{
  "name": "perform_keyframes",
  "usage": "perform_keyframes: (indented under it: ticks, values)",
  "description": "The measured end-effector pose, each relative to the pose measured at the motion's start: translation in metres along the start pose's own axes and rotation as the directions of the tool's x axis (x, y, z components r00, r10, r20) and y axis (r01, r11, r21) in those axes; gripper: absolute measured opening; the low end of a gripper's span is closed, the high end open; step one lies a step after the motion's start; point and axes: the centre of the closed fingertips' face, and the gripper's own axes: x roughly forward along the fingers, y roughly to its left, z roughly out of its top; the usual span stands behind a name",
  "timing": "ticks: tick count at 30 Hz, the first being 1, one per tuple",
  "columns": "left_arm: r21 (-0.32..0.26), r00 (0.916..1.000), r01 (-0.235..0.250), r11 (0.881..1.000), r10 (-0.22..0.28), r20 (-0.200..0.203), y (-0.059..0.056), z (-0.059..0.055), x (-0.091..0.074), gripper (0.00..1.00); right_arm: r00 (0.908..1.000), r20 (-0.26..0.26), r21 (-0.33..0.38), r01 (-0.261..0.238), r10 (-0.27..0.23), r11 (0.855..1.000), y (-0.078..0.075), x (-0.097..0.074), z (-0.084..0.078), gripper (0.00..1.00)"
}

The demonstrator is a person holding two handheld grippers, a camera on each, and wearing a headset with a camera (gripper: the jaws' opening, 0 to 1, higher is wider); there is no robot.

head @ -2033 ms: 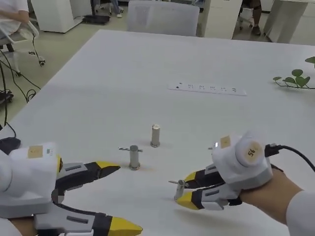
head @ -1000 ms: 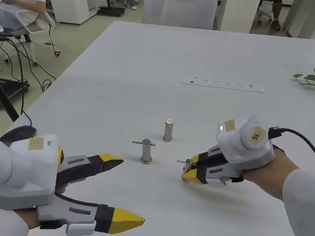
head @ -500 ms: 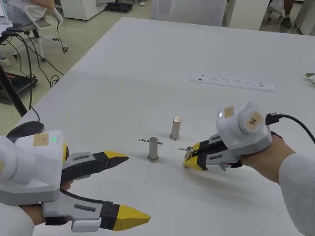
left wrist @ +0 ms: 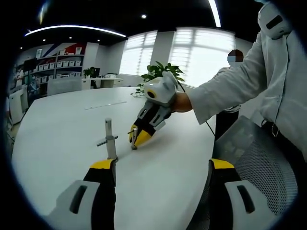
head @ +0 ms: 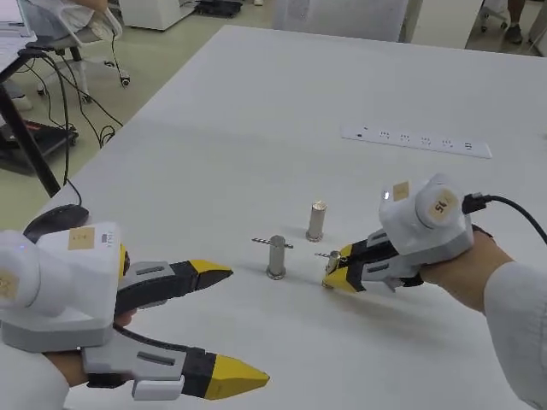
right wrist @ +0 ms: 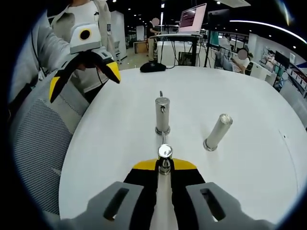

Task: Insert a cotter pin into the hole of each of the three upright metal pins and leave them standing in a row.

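Along the left edge of the head view, black cables [head: 65, 145] are trailing over the floor, and a dark rounded object [head: 54, 220] is lying near the edge of the white tabletop [head: 256, 111]. In the lower left, the left gripper [head: 248, 325] is hovering with its yellow-tipped jaws spread wide, gripping nothing. At centre, a short grey metal pin [head: 275, 258] is standing upright, its long axis vertical. A thin cotter pin [head: 272, 243] is passing crosswise through its top, pointing left and right in the frame. Just behind and to the right, a bare grey metal pin [head: 317, 221] is also standing upright. Further right, the right gripper [head: 335, 272] is clamping its jaws tight on a smaller third metal pin [head: 332, 259], held upright, with a second cotter pin [head: 320, 254] poking leftward from its top. In the right gripper view the jaws are hiding this pin's lower part, so whether its base is touching the tabletop is unclear. A white power strip [head: 416, 142] is lying in the upper right, well apart.
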Motion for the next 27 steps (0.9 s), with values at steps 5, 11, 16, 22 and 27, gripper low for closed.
perform_keyframes:
  ticks: [5, 11, 16, 22, 27]
  values:
    - [-0.005, 1.0, -0.003, 1.0, 0.003, 0.001, 0.001, 0.0, -0.001, 0.79, 1.0, 0.003, -0.014, -0.003, 0.003, 1.0, -0.001, 0.001, 0.002, 0.11]
    - [-0.006, 1.0, 0.0, 1.0, 0.0, 0.002, 0.001, 0.0, 0.0, 0.79, 0.9999, 0.007, 0.011, -0.01, 0.01, 1.0, 0.0, 0.001, 0.001, 0.12]
    - [-0.006, 1.0, 0.001, 1.0, -0.001, 0.002, 0.001, 0.001, 0.001, 0.79, 0.9999, 0.015, 0.047, -0.007, 0.007, 0.999, 0.001, -0.001, 0.0, 0.16]
    - [-0.004, 1.0, 0.004, 1.0, -0.004, 0.001, 0.0, 0.0, 0.001, 0.78, 0.9999, 0.016, 0.075, -0.005, 0.003, 0.997, 0.003, -0.011, -0.006, 0.2]
    - [-0.002, 0.9999, 0.008, 1.0, -0.008, 0.006, -0.002, 0.002, 0.002, 0.78, 0.9999, 0.013, 0.096, -0.001, 0.0, 0.995, 0.004, -0.022, -0.017, 0.23]
